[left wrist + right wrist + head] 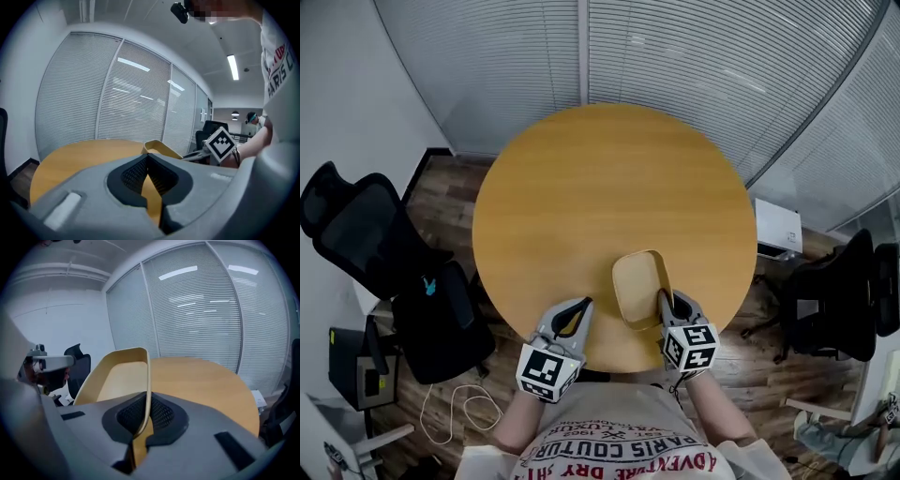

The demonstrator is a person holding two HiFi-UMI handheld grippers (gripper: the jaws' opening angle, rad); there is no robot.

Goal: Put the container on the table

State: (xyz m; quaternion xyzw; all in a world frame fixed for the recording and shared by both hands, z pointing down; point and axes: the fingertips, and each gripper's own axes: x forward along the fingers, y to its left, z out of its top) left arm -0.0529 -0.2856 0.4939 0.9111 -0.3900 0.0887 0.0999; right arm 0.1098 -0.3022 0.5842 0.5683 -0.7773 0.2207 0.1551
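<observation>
- At the left edge of the head view a black office chair point(356, 230) stood on the wood floor, with a white cable point(455, 408) looped on the floor in the lower left.
- The left gripper point(584, 304) sat left of centre at the bottom, over the near edge of the round wooden table point(609, 187).
- In its own view the left gripper point(147, 157) had its 2 jaws drawn together at the tips. I saw nothing caught between them, only tabletop through the gap behind.
- The container point(639, 286), a tan open tray, was just right of centre over the near part of the table. From the left gripper view the container point(157, 147) showed with its rim raised, and I could not tell whether its base touched the wood.
- The right gripper point(664, 298) was on the container's right side.
- In its own view the right gripper point(148, 401) was clamped on 1 thin wall of the container point(122, 376), which ran up between the pads, with the table point(201, 380) beyond.
- At the right, a white box point(776, 228) lay past the table's edge, with another black chair point(848, 300) at the frame's right edge.
</observation>
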